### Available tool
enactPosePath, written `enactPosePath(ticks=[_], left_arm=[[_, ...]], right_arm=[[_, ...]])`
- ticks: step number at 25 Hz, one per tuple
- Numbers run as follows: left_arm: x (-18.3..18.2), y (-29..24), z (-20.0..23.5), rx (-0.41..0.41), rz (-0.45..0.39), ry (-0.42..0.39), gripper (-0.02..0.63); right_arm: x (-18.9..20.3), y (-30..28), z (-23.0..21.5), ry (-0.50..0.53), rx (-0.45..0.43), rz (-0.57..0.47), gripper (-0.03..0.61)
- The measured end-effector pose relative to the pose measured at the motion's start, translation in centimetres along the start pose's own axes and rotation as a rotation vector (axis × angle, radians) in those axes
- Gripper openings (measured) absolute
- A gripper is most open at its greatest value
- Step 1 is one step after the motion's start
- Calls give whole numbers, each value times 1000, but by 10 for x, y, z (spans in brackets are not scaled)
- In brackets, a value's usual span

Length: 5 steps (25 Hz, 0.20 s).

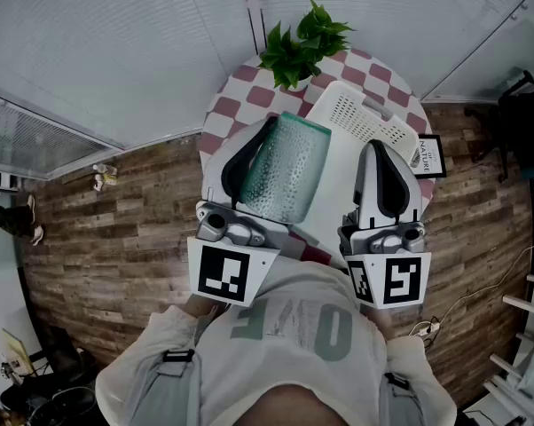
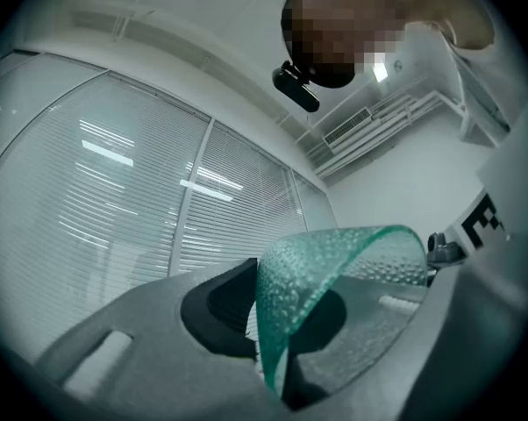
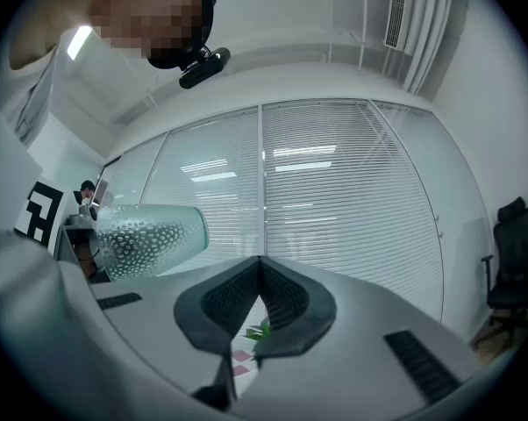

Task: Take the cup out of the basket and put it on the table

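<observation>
Head view: left gripper [image 1: 265, 153] grips the green cup [image 1: 287, 169] by its wall and holds it aloft, clear of the white basket [image 1: 360, 114] just to its right. Cup's long axis runs along the jaws, away from the person. Bare checkered worktop [image 1: 236, 91] lies left of the basket, near the plant [image 1: 298, 43].

Left gripper view: one pad inside the cup, one outside, pinching it.

Right gripper view: right gripper [image 3: 260, 279] jaws pressed together, empty; cup off to its left.

The left gripper [image 2: 280, 327] is clamped on the rim wall of the cup [image 1: 289, 167], one jaw inside and one outside. The right gripper [image 3: 260, 274] has its jaws pressed together, empty. Both are held side by side before the chest, pointing away.
</observation>
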<state>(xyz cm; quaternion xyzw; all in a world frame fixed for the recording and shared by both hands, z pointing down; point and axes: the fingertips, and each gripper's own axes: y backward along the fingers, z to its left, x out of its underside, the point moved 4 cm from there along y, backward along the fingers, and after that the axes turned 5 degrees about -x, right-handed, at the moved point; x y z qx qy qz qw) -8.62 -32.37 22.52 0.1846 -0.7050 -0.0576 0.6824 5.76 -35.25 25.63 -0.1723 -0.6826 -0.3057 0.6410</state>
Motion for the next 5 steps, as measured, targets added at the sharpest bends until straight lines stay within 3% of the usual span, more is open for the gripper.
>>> enactPosePath(ticks=[5], left_arm=[[-3,-2,-2,-1,-7,-3,21]], right_arm=[[-1,1,-2,0,-2,-5,10]])
